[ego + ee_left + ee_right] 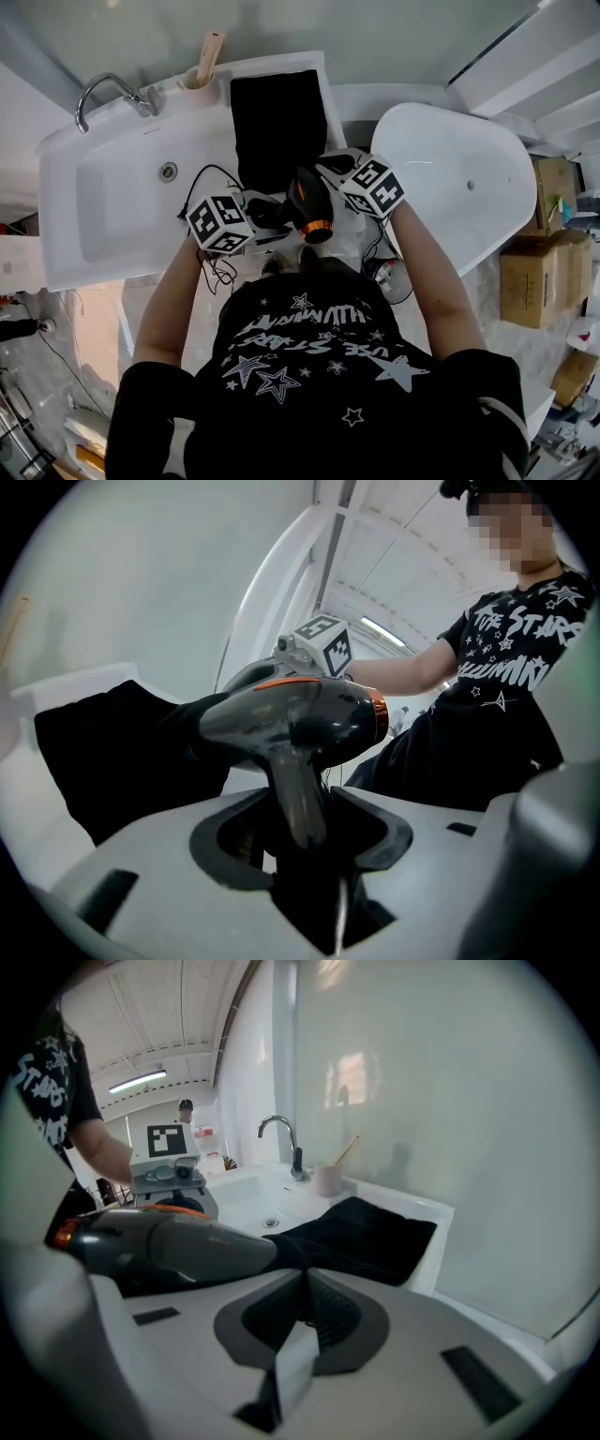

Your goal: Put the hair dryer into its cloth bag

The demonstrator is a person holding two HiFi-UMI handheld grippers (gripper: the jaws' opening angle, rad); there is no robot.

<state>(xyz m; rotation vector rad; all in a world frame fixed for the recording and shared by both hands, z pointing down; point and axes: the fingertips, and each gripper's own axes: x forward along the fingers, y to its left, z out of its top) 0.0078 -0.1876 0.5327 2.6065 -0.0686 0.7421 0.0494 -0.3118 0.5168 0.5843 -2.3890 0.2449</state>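
A dark grey hair dryer (309,202) with an orange ring hangs over the counter's front edge. Its handle (298,794) stands between the jaws of my left gripper (300,808), which is shut on it. The dryer's nozzle end (234,1246) pokes into the mouth of the black cloth bag (278,127), which lies flat on the counter beyond. My right gripper (305,1274) is shut, its tips pinching the bag's near edge (309,1241) beside the nozzle. In the head view the left gripper (277,214) is left of the dryer and the right gripper (330,171) is right of it.
A white sink basin (112,206) with a chrome faucet (103,94) lies left of the bag. A cup holding a brush (199,80) stands behind it. The dryer's black cord (208,178) trails over the counter. A white bathtub (459,178) and cardboard boxes (534,272) are to the right.
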